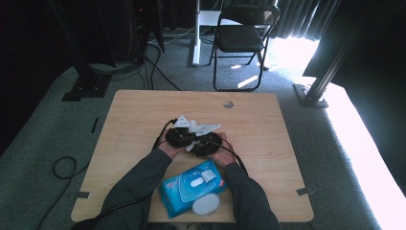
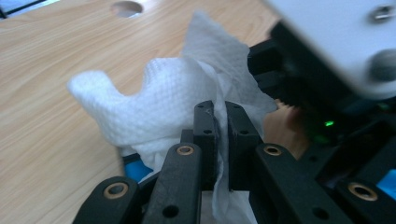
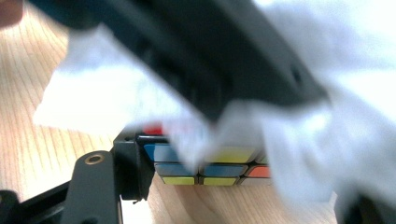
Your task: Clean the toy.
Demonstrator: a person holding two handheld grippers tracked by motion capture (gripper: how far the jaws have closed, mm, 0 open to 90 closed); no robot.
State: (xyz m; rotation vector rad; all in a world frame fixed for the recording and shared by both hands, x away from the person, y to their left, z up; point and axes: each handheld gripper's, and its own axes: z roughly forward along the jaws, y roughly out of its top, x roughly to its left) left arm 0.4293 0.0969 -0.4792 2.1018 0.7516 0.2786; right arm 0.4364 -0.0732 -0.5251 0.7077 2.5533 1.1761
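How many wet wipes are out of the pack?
1. A white textured wet wipe is pinched in the left gripper and draped over the multicoloured puzzle cube held by the right gripper. Others may be hidden inside the blue wipes pack.

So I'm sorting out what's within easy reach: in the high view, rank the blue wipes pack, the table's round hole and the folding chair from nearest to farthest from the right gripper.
1. Blue wipes pack: just behind the right gripper, at the table's near edge.
2. Round hole: ahead of it, near the far edge.
3. Folding chair: on the floor beyond the table.
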